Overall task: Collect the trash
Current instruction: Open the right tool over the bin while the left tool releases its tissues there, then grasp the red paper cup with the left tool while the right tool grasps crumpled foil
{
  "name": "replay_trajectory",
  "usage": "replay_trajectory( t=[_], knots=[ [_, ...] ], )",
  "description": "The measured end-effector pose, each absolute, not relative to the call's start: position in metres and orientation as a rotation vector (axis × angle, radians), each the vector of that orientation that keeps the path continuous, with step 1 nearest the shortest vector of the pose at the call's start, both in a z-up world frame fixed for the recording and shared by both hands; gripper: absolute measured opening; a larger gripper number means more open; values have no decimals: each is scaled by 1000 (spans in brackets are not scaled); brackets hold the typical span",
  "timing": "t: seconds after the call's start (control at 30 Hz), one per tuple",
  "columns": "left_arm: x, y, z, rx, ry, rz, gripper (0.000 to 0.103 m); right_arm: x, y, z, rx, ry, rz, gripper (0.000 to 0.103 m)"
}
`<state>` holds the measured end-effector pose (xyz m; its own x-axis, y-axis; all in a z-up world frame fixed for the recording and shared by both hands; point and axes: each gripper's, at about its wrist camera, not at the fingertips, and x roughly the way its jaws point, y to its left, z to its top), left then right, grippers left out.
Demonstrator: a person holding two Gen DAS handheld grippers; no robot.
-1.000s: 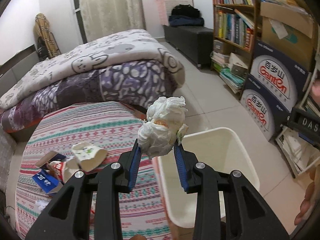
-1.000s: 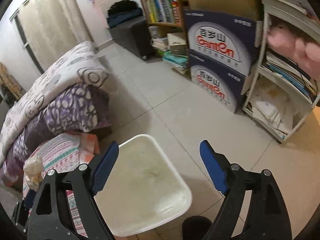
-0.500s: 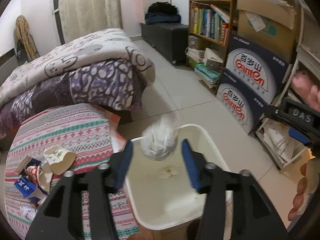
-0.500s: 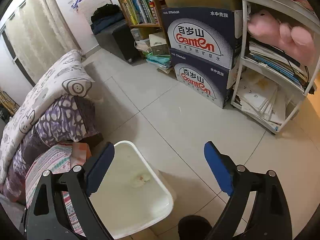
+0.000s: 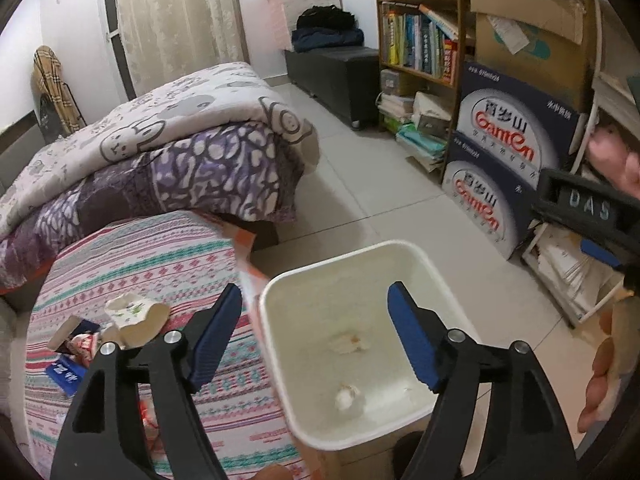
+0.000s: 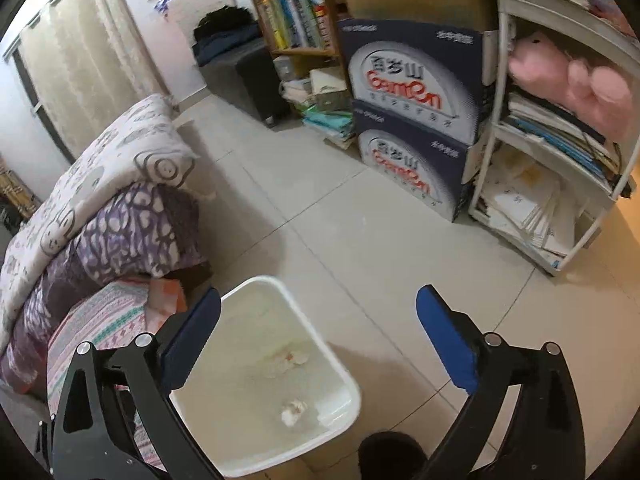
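A white trash bin [image 5: 432, 276] stands on the floor beside a round table with a striped cloth [image 5: 132, 256]. A crumpled white tissue [image 5: 349, 397] lies inside the bin, also in the right wrist view [image 6: 293, 411], bin rim [image 6: 320, 332]. My left gripper [image 5: 314, 334] is open and empty above the bin. My right gripper [image 6: 318, 338] is open and empty above the bin's right side. On the table lie a crushed paper cup [image 5: 138, 318], a red-white wrapper [image 5: 82, 346] and a blue packet [image 5: 64, 374].
A bed with folded quilts [image 5: 160, 148] stands behind the table. Ganten boxes [image 5: 508, 152], bookshelves [image 5: 416, 40] and a white rack with papers [image 6: 540, 200] line the right side. Tiled floor [image 6: 340, 220] lies between them.
My left gripper carried the tissue wad from over the table to over the bin, opened, and the wad dropped into the bin. My right gripper stayed open.
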<state>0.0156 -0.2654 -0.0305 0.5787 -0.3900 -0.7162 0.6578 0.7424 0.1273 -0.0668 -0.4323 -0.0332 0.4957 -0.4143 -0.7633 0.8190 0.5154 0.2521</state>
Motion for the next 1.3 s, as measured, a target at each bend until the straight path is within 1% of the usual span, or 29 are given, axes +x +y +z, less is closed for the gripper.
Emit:
replay_trajectory(
  t=[0.1,0.17,0.23,0.3,0.53,0.8,1.13,1.17,1.2,1.23,1.3],
  knots=[
    [16,-252,-38,453,726,-599,77,-54,-419,-34,645,717,-780,94],
    [18,-241,-43,489,733,-564,79,-47,-409,-33,628,727,-760,95],
    [19,-232,-47,518,740,-540,83,-39,-401,-34,625,737,-738,95],
    [21,-220,-53,562,747,-517,85,-32,-392,-35,620,749,-720,96],
    [34,-173,-91,739,831,-443,85,-5,-362,-46,611,817,-638,96],
    [51,-126,-124,837,908,-373,85,22,-324,-54,563,875,-560,96],
    [80,-86,-151,848,1005,-338,85,49,-288,-64,502,941,-484,96],
    [82,-82,-152,840,1010,-340,83,51,-285,-65,497,947,-478,96],
    [83,-79,-153,835,1013,-345,74,53,-283,-66,493,952,-473,96],
    [84,-77,-155,829,1025,-354,62,55,-280,-67,488,956,-467,96],
    [83,-73,-157,830,1027,-363,55,59,-274,-67,481,962,-457,96]
  ],
)
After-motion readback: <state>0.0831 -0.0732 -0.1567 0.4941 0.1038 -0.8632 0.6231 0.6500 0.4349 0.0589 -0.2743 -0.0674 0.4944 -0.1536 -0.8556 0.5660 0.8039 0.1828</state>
